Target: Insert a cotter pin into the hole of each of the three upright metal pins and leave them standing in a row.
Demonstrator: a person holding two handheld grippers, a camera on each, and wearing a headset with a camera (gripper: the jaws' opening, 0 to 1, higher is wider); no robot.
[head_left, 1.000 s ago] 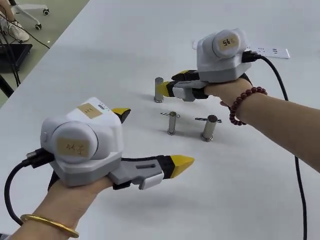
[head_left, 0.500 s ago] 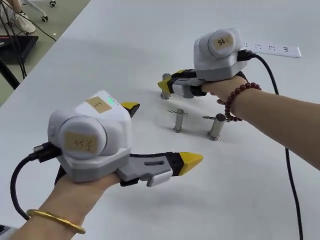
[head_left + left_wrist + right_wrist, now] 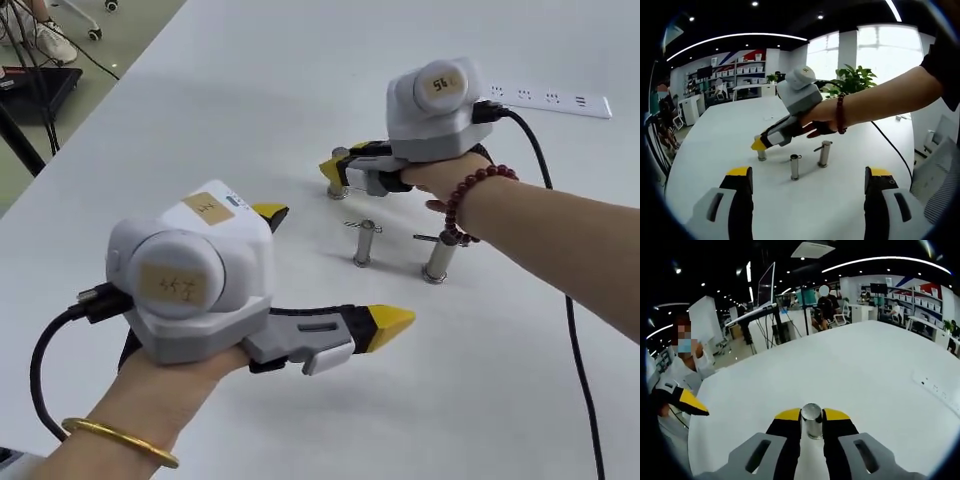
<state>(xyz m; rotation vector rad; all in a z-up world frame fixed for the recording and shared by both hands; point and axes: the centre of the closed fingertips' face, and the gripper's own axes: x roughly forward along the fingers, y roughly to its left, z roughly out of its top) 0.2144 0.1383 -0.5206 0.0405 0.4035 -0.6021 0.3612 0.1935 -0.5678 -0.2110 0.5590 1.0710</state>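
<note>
- The counter is white, plain and wide.
- A white power strip lies near its far edge.
- The room is a big office (bright lamps on a dark ceiling). There are a green plant by the windows, shelves with boxes, and people at desks.
- Each gripper has a tan sticker on its round end. The left one has handwriting I cannot read. The right one looks like two digits, but I cannot tell which.
- The left gripper is held low at the near side of the counter, pointing at the pins. Its fingers are spread wide and hold nothing. The hand has a gold bangle.
- The right gripper reaches in from the right, and its tips point left. Its fingers pinch the back pin near its top. That wrist has a red bead bracelet.
- Three metal pins stand upright on the counter in a slanted row.
- The middle pin stands free, with a cotter pin through its top.
- The front pin stands just beside the right wrist, with another cotter pin through it.
</note>
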